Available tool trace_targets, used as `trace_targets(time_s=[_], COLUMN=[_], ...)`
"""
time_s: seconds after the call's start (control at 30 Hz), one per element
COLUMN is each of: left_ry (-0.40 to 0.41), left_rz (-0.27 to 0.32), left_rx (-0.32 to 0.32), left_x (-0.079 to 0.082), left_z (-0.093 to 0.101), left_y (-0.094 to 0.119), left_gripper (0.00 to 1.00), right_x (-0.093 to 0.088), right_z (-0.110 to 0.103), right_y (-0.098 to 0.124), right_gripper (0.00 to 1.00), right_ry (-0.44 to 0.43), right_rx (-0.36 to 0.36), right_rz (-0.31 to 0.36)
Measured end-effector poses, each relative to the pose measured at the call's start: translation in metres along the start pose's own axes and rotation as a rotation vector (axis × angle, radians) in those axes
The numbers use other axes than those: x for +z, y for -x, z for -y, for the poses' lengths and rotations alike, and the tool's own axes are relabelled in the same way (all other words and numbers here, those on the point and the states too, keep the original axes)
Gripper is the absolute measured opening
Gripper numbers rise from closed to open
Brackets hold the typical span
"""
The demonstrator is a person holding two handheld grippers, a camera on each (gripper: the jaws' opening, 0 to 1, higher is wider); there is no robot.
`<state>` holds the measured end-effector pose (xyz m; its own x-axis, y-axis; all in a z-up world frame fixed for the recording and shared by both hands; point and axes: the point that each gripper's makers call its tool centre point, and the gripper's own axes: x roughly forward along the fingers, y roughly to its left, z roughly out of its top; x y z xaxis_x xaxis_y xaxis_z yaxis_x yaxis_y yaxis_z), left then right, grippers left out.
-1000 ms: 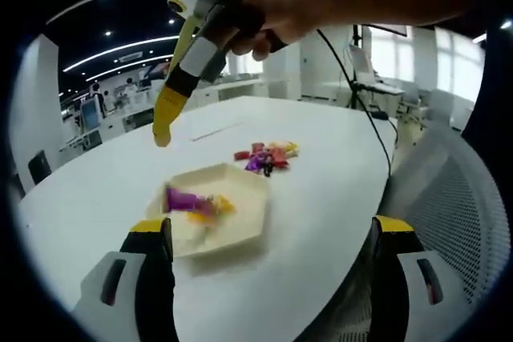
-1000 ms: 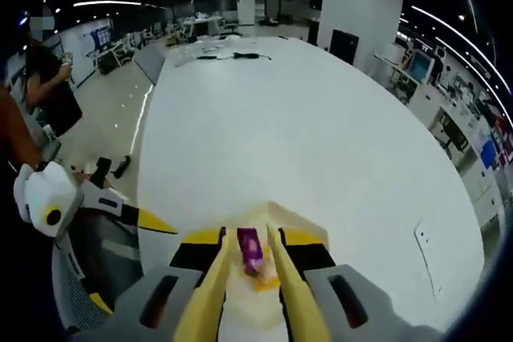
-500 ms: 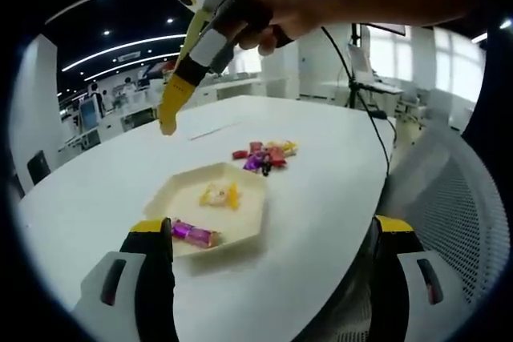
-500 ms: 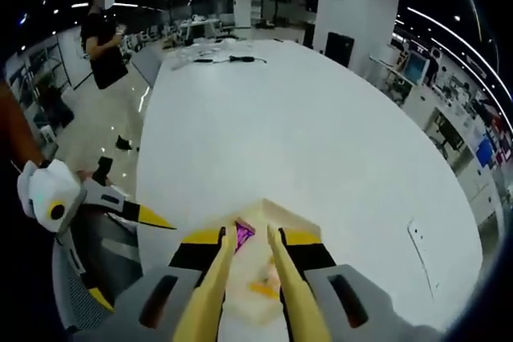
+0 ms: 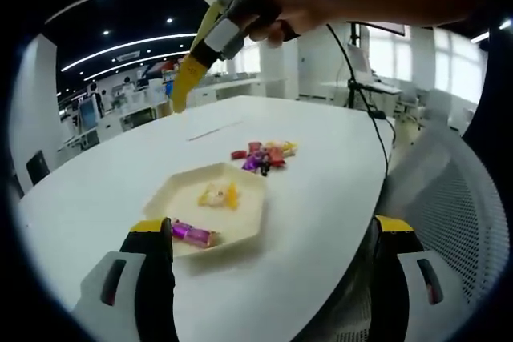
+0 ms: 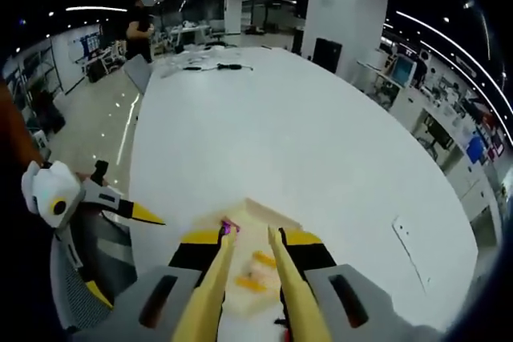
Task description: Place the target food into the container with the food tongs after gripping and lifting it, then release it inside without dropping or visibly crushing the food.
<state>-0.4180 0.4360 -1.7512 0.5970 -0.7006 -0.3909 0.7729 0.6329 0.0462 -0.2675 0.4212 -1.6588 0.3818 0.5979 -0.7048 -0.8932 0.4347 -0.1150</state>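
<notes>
Left gripper view: one tray (image 5: 248, 222) holds two candies, purple (image 5: 192, 234) and yellow (image 5: 218, 195); both grippers' jaws released, no writing legible.

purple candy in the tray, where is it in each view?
Left gripper view: the purple candy lies at lower left, in the near corner of the tray, right of the left gripper's finger.
Right gripper view: the candy is a sliver at bottom centre, by the tip of a yellow finger.
Shared landmark: the cream tray with the yellow candy in it.
</notes>
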Motion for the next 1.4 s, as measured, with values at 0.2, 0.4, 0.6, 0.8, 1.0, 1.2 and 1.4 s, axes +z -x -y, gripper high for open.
trace_targets(time_s=[0.2,0.4,0.6,0.8,1.0,1.2,1.4], left_ry=[-0.016,-0.019,-0.010,-0.011,-0.012,-0.013,-0.008], left_rz=[-0.001,-0.003,-0.002,0.000,0.002,0.000,0.006], left_rx=[-0.003,-0.002,-0.006,0.001,0.007,0.022,0.032], left_x=[0.000,0.000,0.000,0.000,0.001,0.001,0.002], left_z=[0.001,0.001,0.002,0.000,-0.001,-0.004,-0.006], left_y=[0.000,-0.001,-0.001,-0.001,-0.001,0.000,0.000], left_gripper=[0.99,0.99,0.99,0.99,0.99,0.99,0.99], right_x=[-0.002,-0.004,-0.015,-0.027,-0.034,-0.043,-0.052], right_z=[0.009,0.014,0.024,0.030,0.040,0.048,0.059], right_y=[0.012,0.022,0.029,0.033,0.038,0.048,0.062], right_gripper=[0.26,0.26,0.27,0.27,0.27,0.27,0.27], right_ry=[-0.001,0.042,0.022,0.014,0.004,0.008,0.005], right_rx=[-0.006,-0.011,-0.032,-0.046,-0.065,-0.067,-0.074], right_rz=[0.021,0.048,0.051,0.046,0.048,0.043,0.034])
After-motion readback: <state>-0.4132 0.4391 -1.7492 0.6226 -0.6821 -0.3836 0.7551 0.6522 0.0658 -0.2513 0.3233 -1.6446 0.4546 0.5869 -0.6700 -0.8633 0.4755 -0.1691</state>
